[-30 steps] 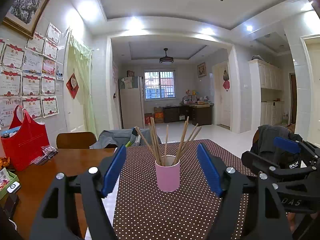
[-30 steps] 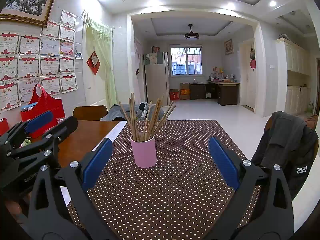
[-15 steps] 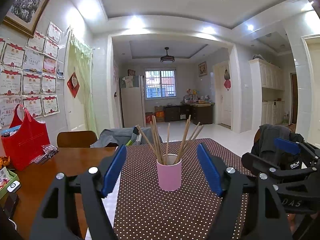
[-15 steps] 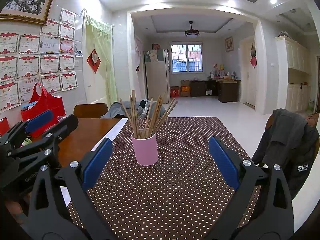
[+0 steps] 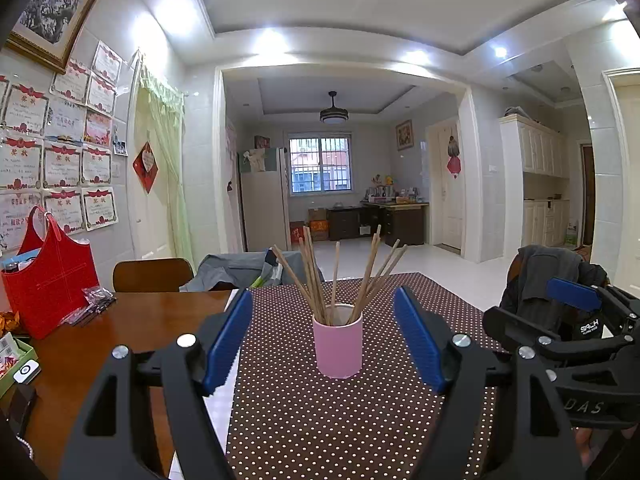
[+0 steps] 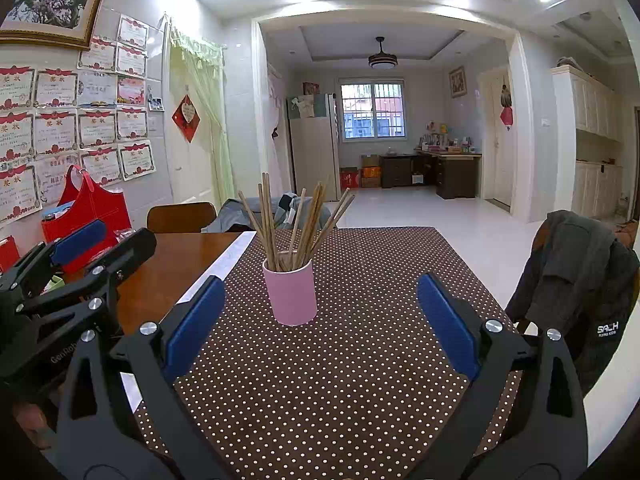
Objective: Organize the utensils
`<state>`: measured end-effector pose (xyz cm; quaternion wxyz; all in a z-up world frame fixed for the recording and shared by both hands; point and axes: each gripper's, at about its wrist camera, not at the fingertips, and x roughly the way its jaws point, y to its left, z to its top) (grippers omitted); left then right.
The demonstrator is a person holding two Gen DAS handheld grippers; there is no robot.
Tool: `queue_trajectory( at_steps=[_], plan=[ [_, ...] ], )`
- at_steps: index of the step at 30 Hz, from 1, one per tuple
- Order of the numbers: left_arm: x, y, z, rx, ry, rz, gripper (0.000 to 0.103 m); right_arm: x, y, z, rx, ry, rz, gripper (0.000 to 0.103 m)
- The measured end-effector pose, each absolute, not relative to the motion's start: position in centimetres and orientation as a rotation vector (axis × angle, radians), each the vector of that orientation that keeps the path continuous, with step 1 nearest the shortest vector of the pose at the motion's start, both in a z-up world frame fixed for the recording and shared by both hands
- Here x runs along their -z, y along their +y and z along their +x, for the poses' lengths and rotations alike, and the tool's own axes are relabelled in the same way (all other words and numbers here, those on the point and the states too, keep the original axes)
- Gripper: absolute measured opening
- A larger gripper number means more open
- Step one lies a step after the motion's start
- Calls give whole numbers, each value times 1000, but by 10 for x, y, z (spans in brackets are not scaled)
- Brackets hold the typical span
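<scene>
While both hand-held grippers [image 5: 324, 332] [image 6: 320, 312] gape empty: chopsticks [image 5: 340, 276] upright in pink cup [image 5: 338, 348].

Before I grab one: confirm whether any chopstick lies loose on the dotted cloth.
No: all chopsticks stand in the pink cup.

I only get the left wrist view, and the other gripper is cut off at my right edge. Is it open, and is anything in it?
Observer: The right gripper is open wide, with nothing between its blue pads.
Operator: Is it lined up on the cup?
Observer: Not quite. In its own view the pink cup of chopsticks stands a little left of the midline between its fingers, touching neither.
Operator: What is on its right side?
Observer: The dotted cloth runs bare to the table's right edge, where a dark jacket hangs on a chair.
</scene>
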<state>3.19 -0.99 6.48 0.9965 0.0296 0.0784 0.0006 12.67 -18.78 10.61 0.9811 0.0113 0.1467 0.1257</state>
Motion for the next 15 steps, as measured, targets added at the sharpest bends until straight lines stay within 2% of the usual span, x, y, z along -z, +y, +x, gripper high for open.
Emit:
queue_trajectory(
  at_steps=[15],
  plan=[
    [-64, -11, 33, 1, 163, 61, 72, -104, -190, 126, -250, 307, 32, 95]
  ],
)
